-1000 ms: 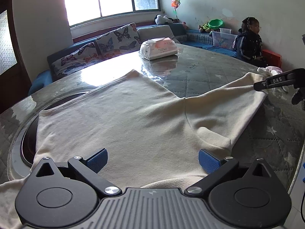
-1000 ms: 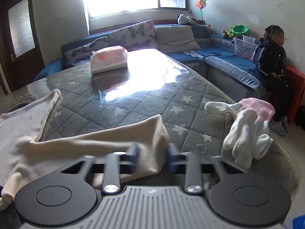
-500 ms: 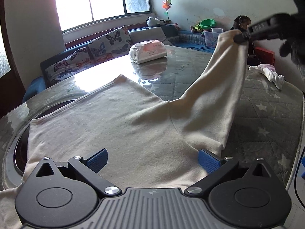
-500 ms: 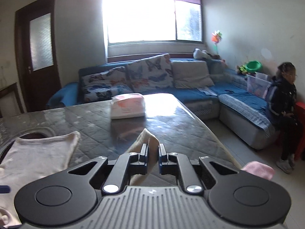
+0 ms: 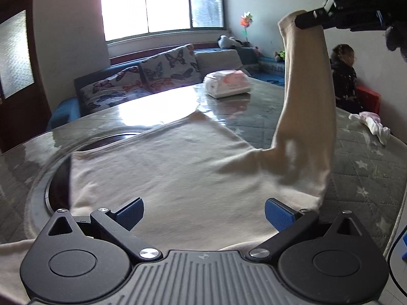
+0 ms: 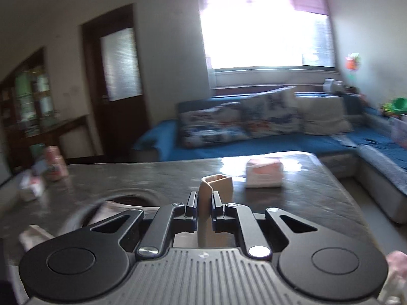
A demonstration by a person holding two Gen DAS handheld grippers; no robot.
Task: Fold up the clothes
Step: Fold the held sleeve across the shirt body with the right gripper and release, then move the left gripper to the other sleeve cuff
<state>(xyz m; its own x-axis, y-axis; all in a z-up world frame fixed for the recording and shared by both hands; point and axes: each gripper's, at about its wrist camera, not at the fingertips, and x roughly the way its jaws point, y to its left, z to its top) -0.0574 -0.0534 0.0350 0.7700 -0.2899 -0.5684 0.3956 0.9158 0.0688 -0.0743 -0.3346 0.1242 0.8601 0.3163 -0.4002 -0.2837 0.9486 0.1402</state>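
A cream long-sleeved top (image 5: 178, 167) lies spread on the quilted table (image 5: 361, 167). Its right sleeve (image 5: 307, 81) is lifted high off the table, hanging from the cuff. My right gripper (image 6: 204, 199) is shut on that cuff (image 6: 216, 181); in the left wrist view this same gripper (image 5: 302, 21) shows at the top right. My left gripper (image 5: 203, 211) hovers low over the near edge of the top, jaws wide open, blue pads (image 5: 129, 212) on either side with only flat cloth beneath them.
A white tissue pack (image 5: 226, 84) sits on the far side of the table. A small heap of white and pink socks (image 5: 371, 125) lies at the right edge. A round hole in the table (image 5: 58, 185) is at left. A person (image 5: 344, 76) sits by the wall; a blue sofa (image 6: 254, 137) stands behind.
The right gripper has risen with the sleeve cuff from table level to high in the air, swinging towards the left. The left gripper stays open over the near hem, drifting slightly.
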